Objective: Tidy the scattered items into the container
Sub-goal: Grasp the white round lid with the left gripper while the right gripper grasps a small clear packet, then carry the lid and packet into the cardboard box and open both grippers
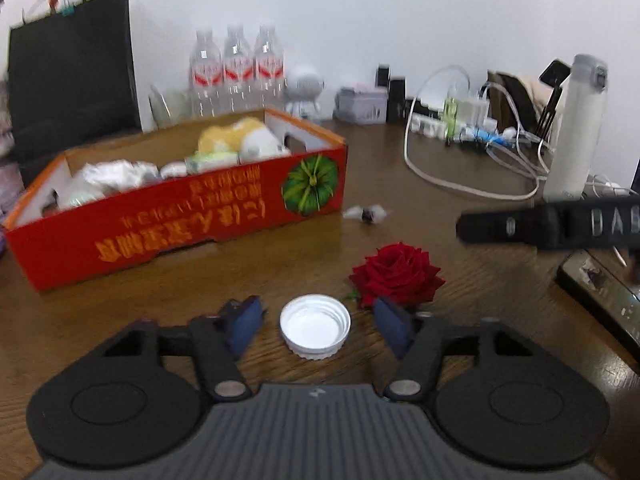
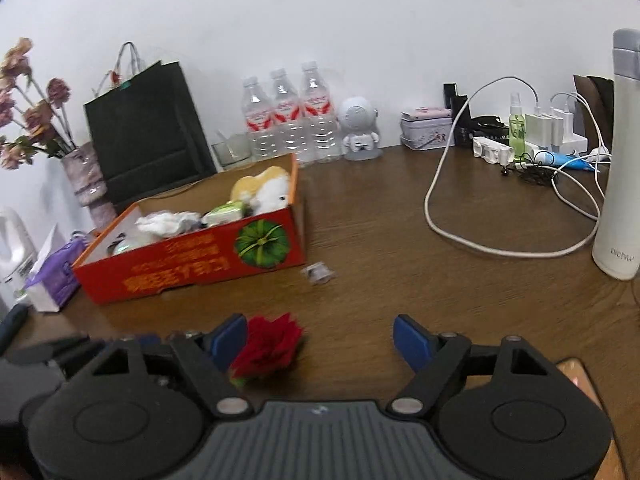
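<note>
A white bottle cap (image 1: 315,328) lies open side up on the wooden table between the blue pads of my left gripper (image 1: 318,313), with a gap on each side; the gripper is open. Just beyond its right pad sits a red rose head (image 1: 396,274). In the right wrist view the rose (image 2: 268,348) lies between the fingers of my open right gripper (image 2: 320,328), close against the left pad. A small wrapped candy (image 1: 366,213) (image 2: 318,272) lies near the corner of the red cardboard box (image 1: 180,216) (image 2: 192,264), which holds a plush toy, tissue and packets.
Along the back wall stand a black paper bag (image 2: 144,136), three water bottles (image 2: 286,116), a small robot figure (image 2: 360,128), a tin, chargers and cables (image 2: 500,200). A white flask (image 2: 620,168) stands at the right, a phone (image 1: 600,292) at the near right, and a vase and tissue box (image 2: 52,276) at the left.
</note>
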Demonstrator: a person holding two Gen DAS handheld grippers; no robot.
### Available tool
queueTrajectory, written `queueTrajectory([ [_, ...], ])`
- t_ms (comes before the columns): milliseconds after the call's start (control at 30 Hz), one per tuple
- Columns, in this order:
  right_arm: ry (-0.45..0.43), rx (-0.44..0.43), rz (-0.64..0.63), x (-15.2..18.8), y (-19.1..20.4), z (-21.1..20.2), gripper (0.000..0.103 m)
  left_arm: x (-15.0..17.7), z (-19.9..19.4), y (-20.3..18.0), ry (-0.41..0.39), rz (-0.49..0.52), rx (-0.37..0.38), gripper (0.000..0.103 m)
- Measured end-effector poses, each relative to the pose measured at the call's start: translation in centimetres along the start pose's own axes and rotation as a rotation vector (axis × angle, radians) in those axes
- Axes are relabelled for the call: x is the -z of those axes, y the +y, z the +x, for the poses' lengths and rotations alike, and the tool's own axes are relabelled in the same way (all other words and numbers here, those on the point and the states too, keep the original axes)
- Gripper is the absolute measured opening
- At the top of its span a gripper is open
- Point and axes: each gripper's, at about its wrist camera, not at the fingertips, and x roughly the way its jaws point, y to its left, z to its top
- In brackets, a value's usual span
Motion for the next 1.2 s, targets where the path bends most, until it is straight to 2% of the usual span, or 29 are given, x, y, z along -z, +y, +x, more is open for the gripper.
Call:
queueTrajectory([
  [33, 0.008, 0.004, -0.006, -0.5, -0.1, 0.6, 0.078, 0.0, 0.5, 0.2, 0.029, -0.011, 0.005, 0.044],
  [67, 0.019, 0.008, -0.011, -0.9, -0.1, 1.2, 0.076, 0.1, 0.9, 0.5, 0.047, -0.021, 0.006, 0.042],
  [133, 0.048, 0.011, -0.021, -1.9, 0.0, 3.1, 0.075, 0.2, 0.7, 0.8, 0.041, -0.033, 0.014, 0.041],
  [267, 0.104, 0.028, -0.056, -3.8, 0.8, 7.9, 0.059, 0.4, -0.2, 1.4, 0.023, -0.071, 0.036, 0.041],
  [400, 0.16, 0.092, -0.05, -4.8, 1.1, 12.3, 0.049, 1.1, -3.1, 2.8, -0.029, -0.1, 0.022, 0.041],
  [500, 0.16, 0.121, -0.079, -4.6, 1.9, 13.4, 0.035, 1.8, -4.9, 4.5, -0.044, -0.131, -0.021, 0.041],
  [533, 0.158, 0.144, -0.108, -4.5, 2.3, 13.6, 0.021, 2.0, -5.2, 5.1, -0.043, -0.146, -0.039, 0.041],
  [633, 0.154, 0.178, -0.16, -4.2, 3.2, 13.6, 0.017, 2.4, -6.0, 6.6, -0.045, -0.185, -0.09, 0.041],
  [733, 0.15, 0.175, -0.171, -4.0, 3.4, 13.1, 0.015, 2.5, -6.6, 7.5, -0.05, -0.21, -0.111, 0.041],
  [867, 0.071, 0.146, -0.161, -4.5, 4.2, 9.4, 0.015, 2.8, -7.8, 7.2, -0.059, -0.195, -0.148, 0.041],
  [967, 0.006, 0.032, -0.143, -3.9, 5.7, 4.6, 0.016, 3.6, -8.6, 6.5, -0.047, -0.178, -0.176, 0.041],
  [1100, 0.077, -0.192, -0.158, 0.6, 8.4, 0.3, 0.016, 5.4, -9.4, 4.8, -0.013, -0.181, -0.17, 0.041],
  [1133, 0.1, -0.224, -0.172, 2.1, 9.1, -0.3, 0.016, 5.8, -9.8, 4.1, -0.005, -0.175, -0.167, 0.041],
  [1200, 0.119, -0.231, -0.22, 4.5, 10.1, -1.2, 0.016, 6.7, -10.4, 3.1, 0.007, -0.151, -0.175, 0.041],
])
